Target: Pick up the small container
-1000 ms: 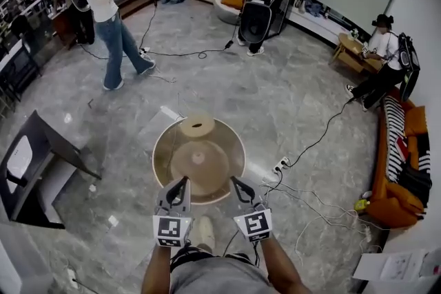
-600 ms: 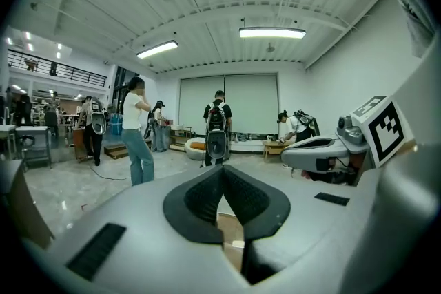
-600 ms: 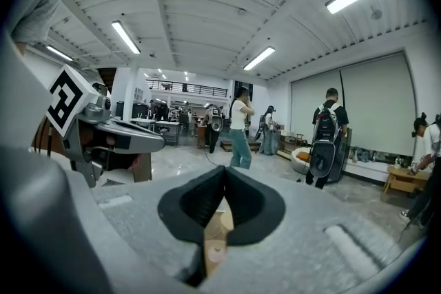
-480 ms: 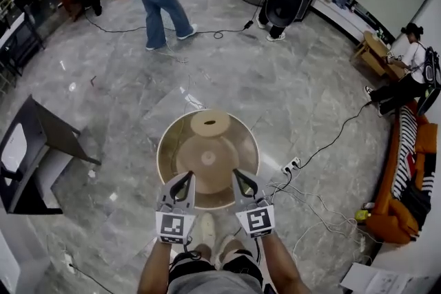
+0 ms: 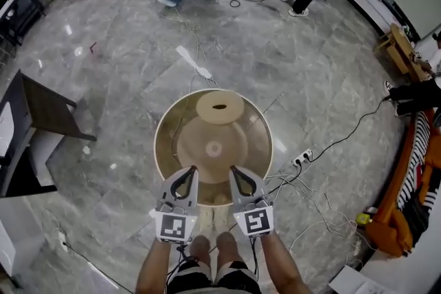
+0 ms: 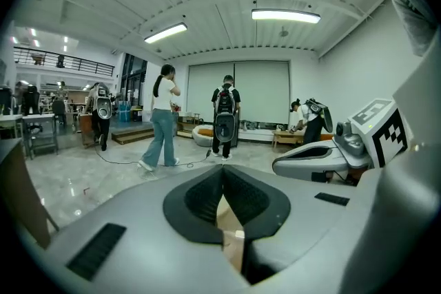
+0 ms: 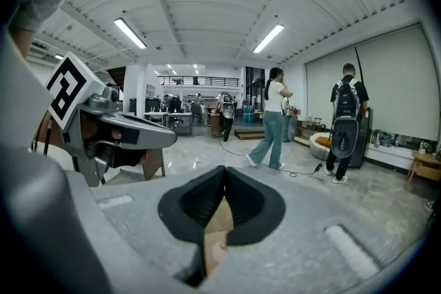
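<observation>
As I judge it, the pick-up has not yet begun. Both grippers hang side by side over the near edge of the round tan surface with a pale rim (image 5: pixel 158 148). The left gripper (image 5: pixel 191 169) has its jaws closed together on nothing, and the right gripper (image 5: pixel 233 169) is also closed and empty. Between them, near the edge of the surface, lies a small pale object (image 5: pixel 219 198). It may be the small container, but it is too small to tell. A flat round beige piece with a dark slot (image 5: pixel 220 107) sits at the far side, well apart from the grippers. What is left is everything: to open one gripper, reach the container, close on it and lift.
</observation>
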Demonstrator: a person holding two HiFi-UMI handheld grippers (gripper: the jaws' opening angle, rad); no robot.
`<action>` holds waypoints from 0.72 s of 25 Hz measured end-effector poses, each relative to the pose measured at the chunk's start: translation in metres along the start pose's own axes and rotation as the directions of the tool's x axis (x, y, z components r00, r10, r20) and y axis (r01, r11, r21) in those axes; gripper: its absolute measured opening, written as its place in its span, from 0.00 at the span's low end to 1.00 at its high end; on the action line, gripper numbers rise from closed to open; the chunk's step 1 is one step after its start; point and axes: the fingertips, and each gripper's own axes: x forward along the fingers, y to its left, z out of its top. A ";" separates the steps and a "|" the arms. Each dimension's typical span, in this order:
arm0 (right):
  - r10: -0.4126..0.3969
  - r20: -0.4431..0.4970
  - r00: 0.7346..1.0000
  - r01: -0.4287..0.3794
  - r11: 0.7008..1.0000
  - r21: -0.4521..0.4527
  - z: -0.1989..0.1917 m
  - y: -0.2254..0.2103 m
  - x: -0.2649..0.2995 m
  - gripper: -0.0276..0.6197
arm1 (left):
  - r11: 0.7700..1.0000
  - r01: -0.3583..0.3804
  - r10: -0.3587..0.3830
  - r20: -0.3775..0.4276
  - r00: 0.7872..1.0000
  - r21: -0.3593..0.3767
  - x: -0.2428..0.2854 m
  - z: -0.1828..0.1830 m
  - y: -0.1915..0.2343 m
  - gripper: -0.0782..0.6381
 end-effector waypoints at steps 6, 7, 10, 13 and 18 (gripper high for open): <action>0.042 -0.022 0.999 -0.042 0.999 0.006 -0.067 -0.010 0.052 0.04 | 1.000 -0.013 0.014 -0.032 0.999 0.015 0.041 -0.070 0.015 0.13; 0.048 -0.029 0.998 -0.048 0.999 0.014 -0.079 -0.011 0.060 0.04 | 1.000 -0.024 0.023 -0.042 0.999 -0.008 0.048 -0.080 0.018 0.13; 0.070 -0.057 0.996 -0.068 0.997 0.027 -0.114 -0.010 0.084 0.04 | 0.998 -0.044 0.041 -0.066 0.997 -0.040 0.065 -0.114 0.029 0.13; 0.095 -0.088 0.992 -0.093 0.995 0.028 -0.146 -0.006 0.103 0.04 | 0.997 -0.056 0.051 -0.089 0.995 -0.057 0.079 -0.144 0.042 0.13; 0.111 -0.113 0.987 -0.108 0.994 0.033 -0.188 -0.003 0.134 0.04 | 0.993 -0.079 0.070 -0.104 0.992 -0.086 0.099 -0.183 0.064 0.13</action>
